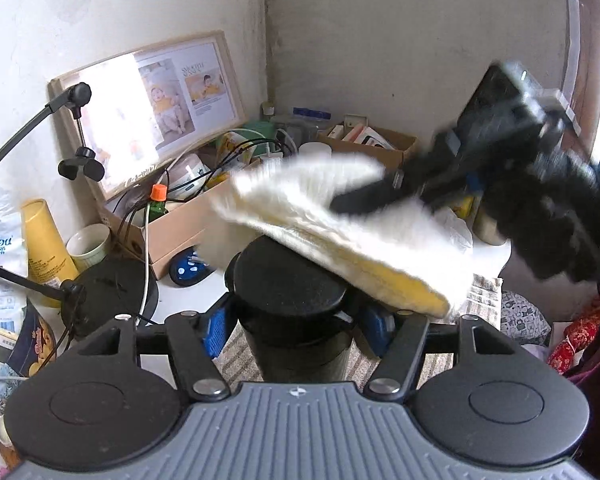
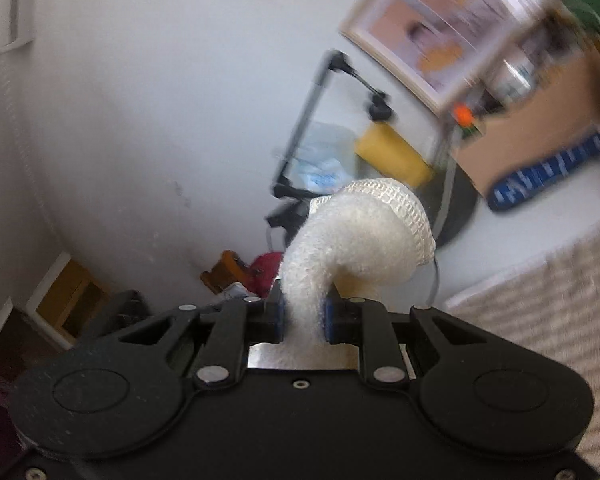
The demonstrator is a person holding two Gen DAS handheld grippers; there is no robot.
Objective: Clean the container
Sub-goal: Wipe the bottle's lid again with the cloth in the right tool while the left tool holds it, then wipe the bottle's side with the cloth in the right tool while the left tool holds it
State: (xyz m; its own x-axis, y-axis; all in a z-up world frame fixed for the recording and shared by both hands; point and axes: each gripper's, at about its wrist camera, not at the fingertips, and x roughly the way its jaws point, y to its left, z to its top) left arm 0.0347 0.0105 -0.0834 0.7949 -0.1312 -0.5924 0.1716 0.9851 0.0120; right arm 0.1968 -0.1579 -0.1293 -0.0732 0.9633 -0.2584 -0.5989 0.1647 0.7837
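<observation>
A black cylindrical container point(image 1: 296, 320) with a black lid stands upright between the blue pads of my left gripper point(image 1: 298, 326), which is shut on it. My right gripper point(image 1: 380, 196) comes in from the right, blurred, and holds a white and yellow cloth point(image 1: 340, 232) that lies across the top right of the lid. In the right wrist view my right gripper point(image 2: 304, 316) is shut on the white cloth point(image 2: 360, 236), which curls up and over in front of it. The container does not show in that view.
A cardboard box point(image 1: 180, 224) of clutter, a framed photo sheet point(image 1: 156, 108), a yellow cup point(image 1: 46, 248), a white cup point(image 1: 90, 246) and a black lamp stand point(image 1: 112, 292) crowd the white table at the left. A second box point(image 1: 376, 140) stands at the back.
</observation>
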